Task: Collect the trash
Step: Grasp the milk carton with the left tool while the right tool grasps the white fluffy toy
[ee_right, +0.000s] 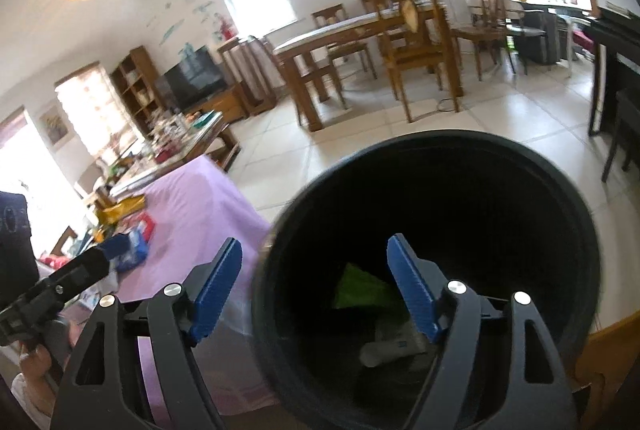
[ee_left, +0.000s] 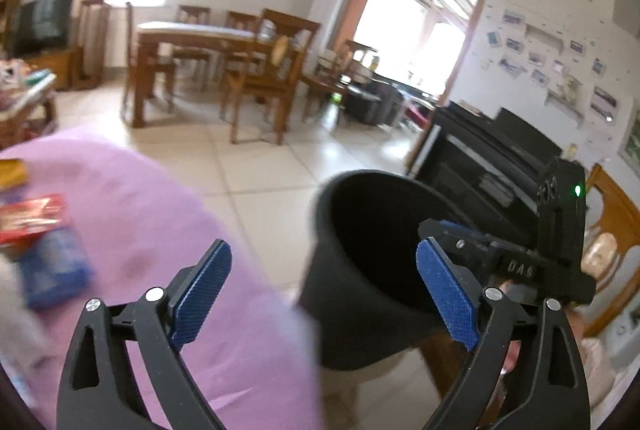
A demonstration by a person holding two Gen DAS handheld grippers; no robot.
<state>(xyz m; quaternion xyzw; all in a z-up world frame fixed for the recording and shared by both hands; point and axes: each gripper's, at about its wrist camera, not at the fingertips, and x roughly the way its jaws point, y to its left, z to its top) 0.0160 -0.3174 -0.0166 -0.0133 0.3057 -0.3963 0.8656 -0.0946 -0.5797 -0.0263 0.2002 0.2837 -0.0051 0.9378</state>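
A black round trash bin (ee_right: 440,198) stands beside a table with a purple cloth (ee_right: 192,206). Inside it lie a green wrapper (ee_right: 360,290) and a white tube (ee_right: 396,346). My right gripper (ee_right: 316,286) is open and empty, its fingers straddling the bin's near rim. My left gripper (ee_left: 324,290) is open and empty, between the cloth (ee_left: 168,230) and the bin (ee_left: 360,270). Red (ee_left: 32,218) and blue (ee_left: 52,270) wrappers lie on the cloth at the left; they also show in the right wrist view (ee_right: 136,242). The right gripper's body (ee_left: 532,258) shows behind the bin.
A wooden dining table with chairs (ee_left: 200,54) stands across the tiled floor. A black piano (ee_left: 488,158) is at the right. A cluttered coffee table (ee_right: 180,138) and a TV (ee_right: 196,78) are at the left. A wooden chair (ee_left: 612,242) stands close to the bin.
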